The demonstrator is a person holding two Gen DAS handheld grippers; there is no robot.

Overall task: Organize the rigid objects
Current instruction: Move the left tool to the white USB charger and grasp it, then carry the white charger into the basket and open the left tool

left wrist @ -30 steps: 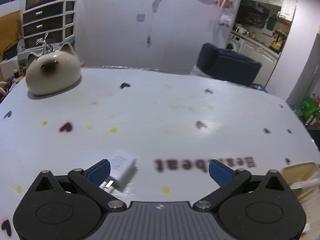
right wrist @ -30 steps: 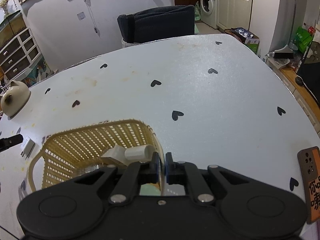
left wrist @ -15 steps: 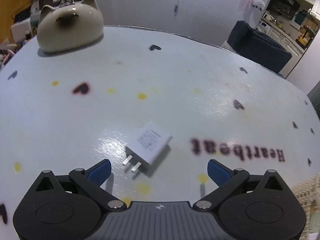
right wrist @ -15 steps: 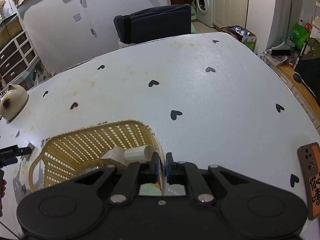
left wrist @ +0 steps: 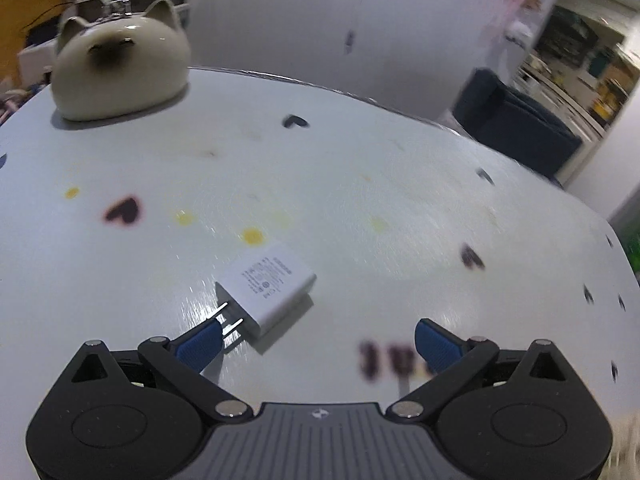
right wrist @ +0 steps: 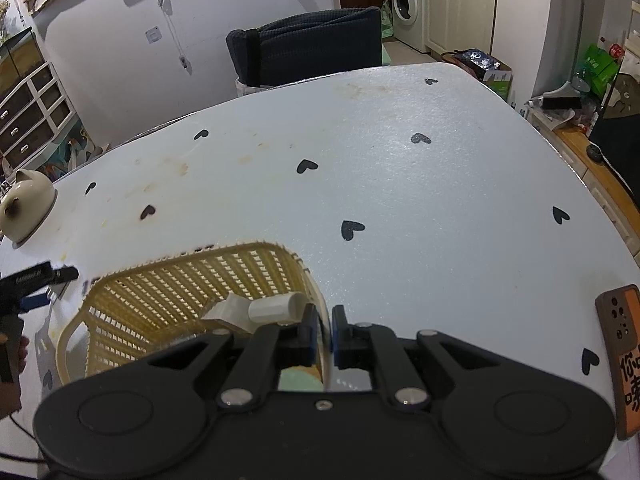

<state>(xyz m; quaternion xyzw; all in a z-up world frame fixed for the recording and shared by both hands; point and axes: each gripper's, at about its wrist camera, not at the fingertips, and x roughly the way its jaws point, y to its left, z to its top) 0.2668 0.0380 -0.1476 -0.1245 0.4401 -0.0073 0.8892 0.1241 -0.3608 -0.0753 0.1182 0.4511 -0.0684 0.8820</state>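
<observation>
A white charger plug point(left wrist: 267, 289) lies flat on the heart-dotted desk point(left wrist: 360, 184), its long axis running diagonally, its two metal prongs aimed toward the camera and lower left, its printed face up. The left tongs point(left wrist: 316, 342) hover just over it with their blue pads spread wide; the left pad point(left wrist: 199, 343) sits beside the prongs, though contact cannot be told. A cat-shaped ceramic pot point(left wrist: 120, 72) stands well apart at the desk's far left edge. In the right wrist view, the right tongs point(right wrist: 322, 334) are clamped on the rim of a yellow woven basket point(right wrist: 180, 284), which holds a white pipe-like fitting point(right wrist: 256, 310). A phone in an orange case point(right wrist: 622, 356) lies near the right edge.
</observation>
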